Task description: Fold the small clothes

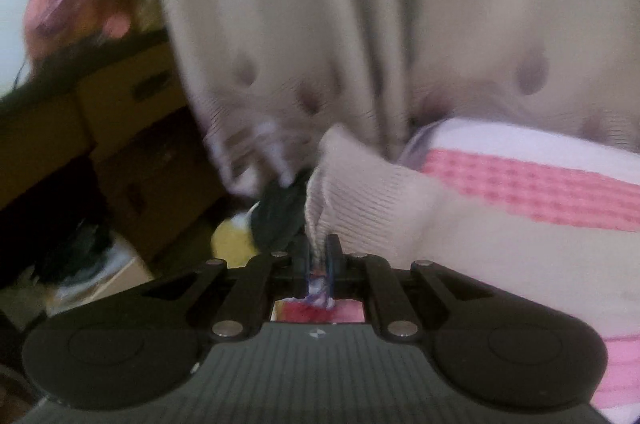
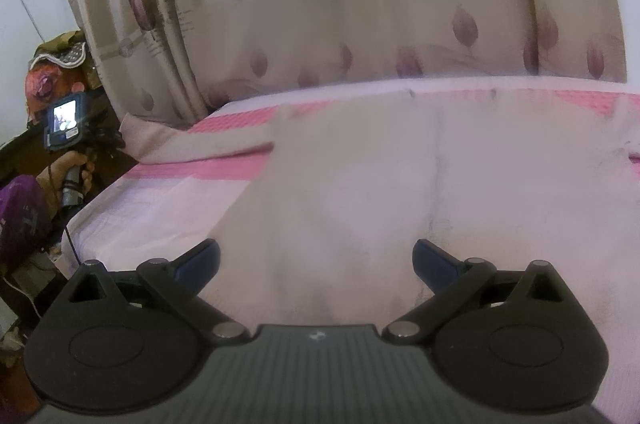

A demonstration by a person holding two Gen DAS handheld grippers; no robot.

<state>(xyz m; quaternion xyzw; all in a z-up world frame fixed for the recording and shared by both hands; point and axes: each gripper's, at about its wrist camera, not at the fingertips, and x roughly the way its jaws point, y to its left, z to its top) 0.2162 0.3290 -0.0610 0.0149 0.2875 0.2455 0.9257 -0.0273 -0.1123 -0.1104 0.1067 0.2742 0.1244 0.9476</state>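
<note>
The left gripper (image 1: 320, 248) had its jaws pinched together on a ribbed edge of the beige garment (image 1: 384, 192), the knit cloth bunched between the pads at the lower middle of the left wrist view. The right gripper (image 2: 316, 260) stood with its blue-padded jaws wide apart and nothing between them, low in the right wrist view. On the curtain (image 2: 304, 4) across the top of that view, faint printed lettering at the upper left seemed to begin with "R", but the rest was too blurred to read; a small pale emblem marked each gripper's body. The garment ran from the left gripper's tips up and to the right, over the pink and white sheet (image 1: 520, 176). In the right wrist view it lay spread flat across the middle of the frame (image 2: 400, 184), beyond and beneath the open jaws, one sleeve reaching left, a few dark smudges showing on its pale cloth.
</note>
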